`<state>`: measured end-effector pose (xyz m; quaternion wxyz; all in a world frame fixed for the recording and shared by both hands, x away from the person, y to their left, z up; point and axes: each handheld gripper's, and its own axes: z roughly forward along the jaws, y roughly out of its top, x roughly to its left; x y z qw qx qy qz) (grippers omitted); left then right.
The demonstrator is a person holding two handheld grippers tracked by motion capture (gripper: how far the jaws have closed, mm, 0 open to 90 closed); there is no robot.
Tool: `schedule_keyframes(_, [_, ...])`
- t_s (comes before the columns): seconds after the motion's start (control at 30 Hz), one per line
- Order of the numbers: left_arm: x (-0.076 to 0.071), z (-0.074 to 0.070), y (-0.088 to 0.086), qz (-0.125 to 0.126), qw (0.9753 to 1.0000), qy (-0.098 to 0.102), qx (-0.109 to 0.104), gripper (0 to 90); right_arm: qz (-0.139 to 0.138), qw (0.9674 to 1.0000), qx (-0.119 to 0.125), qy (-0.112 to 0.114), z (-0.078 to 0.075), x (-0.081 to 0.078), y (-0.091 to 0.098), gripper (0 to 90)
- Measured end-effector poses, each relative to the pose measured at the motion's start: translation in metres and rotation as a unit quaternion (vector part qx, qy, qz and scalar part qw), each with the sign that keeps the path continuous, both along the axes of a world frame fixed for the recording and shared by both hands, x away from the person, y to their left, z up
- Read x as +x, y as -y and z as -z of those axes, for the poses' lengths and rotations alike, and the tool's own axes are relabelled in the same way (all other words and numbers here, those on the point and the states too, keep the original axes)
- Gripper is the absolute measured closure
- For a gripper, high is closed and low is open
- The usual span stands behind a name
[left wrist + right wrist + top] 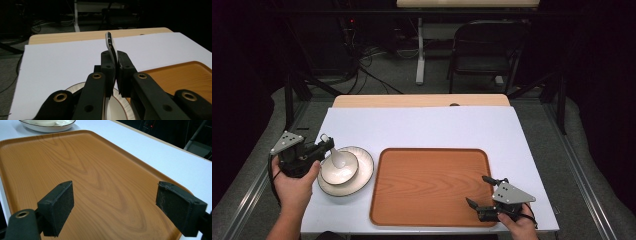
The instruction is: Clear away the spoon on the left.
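The left gripper (326, 146) is clamped on the handle of a white spoon (337, 158), whose scoop end lies in a small white bowl (339, 169) that sits on a dark-rimmed plate (364, 172) at the left of the white table cover (422, 125). From above, the handle is mostly swallowed by the black jaws, and the person's left hand (297, 187) covers the gripper's body. The left gripper view gives what the overhead cannot: the handle (111, 47) stands on edge, pinched between the two pads (108, 67), its tip poking up past them, while the scoop end is hidden below the jaws and just a sliver of the plate's rim (75, 87) peeks out. The right gripper (484, 192) hangs over the near right corner of the wooden tray (427, 180), its jaws spread wide with nothing between them; its own view shows bare wood grain between the pads (57, 207), and the plate (47, 126) is cut off by the top edge there. The right hand (519, 225) is cropped by the frame's bottom. I can read no lettering anywhere; a dark line down the handle may be trim, though it is too blurred to be sure.
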<state>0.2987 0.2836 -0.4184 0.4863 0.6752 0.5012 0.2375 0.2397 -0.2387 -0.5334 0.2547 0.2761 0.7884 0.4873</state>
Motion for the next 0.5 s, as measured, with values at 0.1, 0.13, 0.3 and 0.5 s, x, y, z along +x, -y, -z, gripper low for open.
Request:
schedule_keyframes(0.1, [0.0, -0.001, 0.004, 0.01, 0.9999, -0.001, -0.003, 85.4, 0.0, 1.0, 0.0, 0.0, 0.0, 0.0, 0.0, 14.4])
schedule_keyframes(0.13, [0.0, -0.002, 0.006, 0.013, 0.9999, 0.0, -0.002, 85.5, 0.0, 1.0, 0.0, -0.001, 0.0, 0.0, 0.0, 14.4])
schedule_keyframes(0.3, [-0.003, -0.006, 0.019, 0.039, 0.9992, 0.002, 0.002, 85.5, 0.0, 1.0, 0.0, -0.001, 0.0, 0.0, 0.0, 14.3])
schedule_keyframes(0.5, [-0.004, -0.008, 0.029, 0.057, 0.9984, 0.001, -0.001, 85.5, 0.0, 1.0, -0.001, -0.001, 0.0, 0.0, 0.0, 14.4])
